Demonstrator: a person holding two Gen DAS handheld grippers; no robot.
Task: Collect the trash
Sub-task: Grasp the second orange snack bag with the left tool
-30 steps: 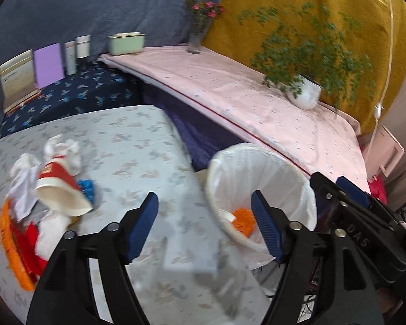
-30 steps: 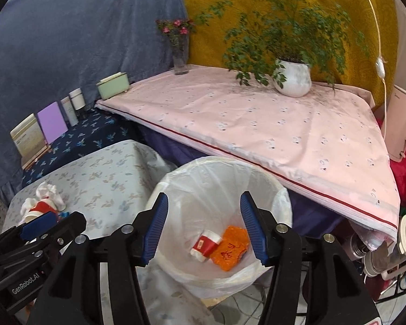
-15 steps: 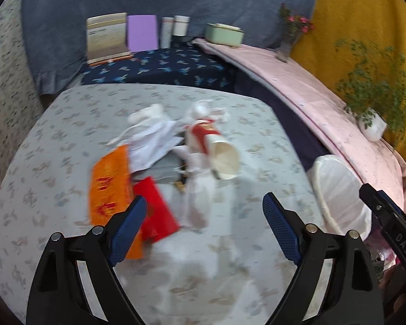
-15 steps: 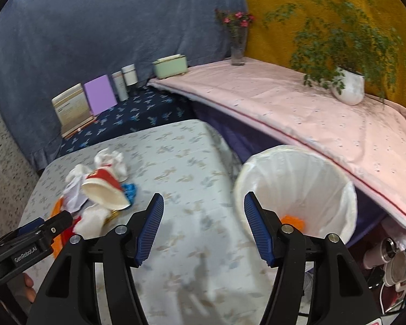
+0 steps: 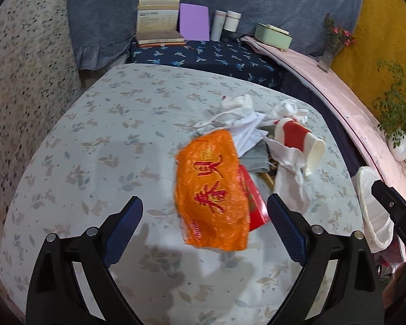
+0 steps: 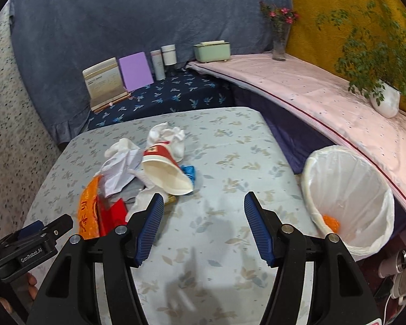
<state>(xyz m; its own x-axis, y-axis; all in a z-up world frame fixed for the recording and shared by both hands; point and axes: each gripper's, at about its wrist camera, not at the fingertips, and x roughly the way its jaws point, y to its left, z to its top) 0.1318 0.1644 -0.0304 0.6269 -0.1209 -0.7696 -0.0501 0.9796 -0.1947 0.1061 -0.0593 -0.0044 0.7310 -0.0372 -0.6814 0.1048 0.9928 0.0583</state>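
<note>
Clearly my left gripper (image 5: pixel 205 231), fingers spread and empty, was nearer: the orange wrapper (image 5: pixel 212 192) lay dead ahead between them, long axis running away from me, while my right gripper (image 6: pixel 203 223) hung equally open.

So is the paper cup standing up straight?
No, the paper cup lies tipped on its side on the trash pile, its open mouth facing the camera.
</note>
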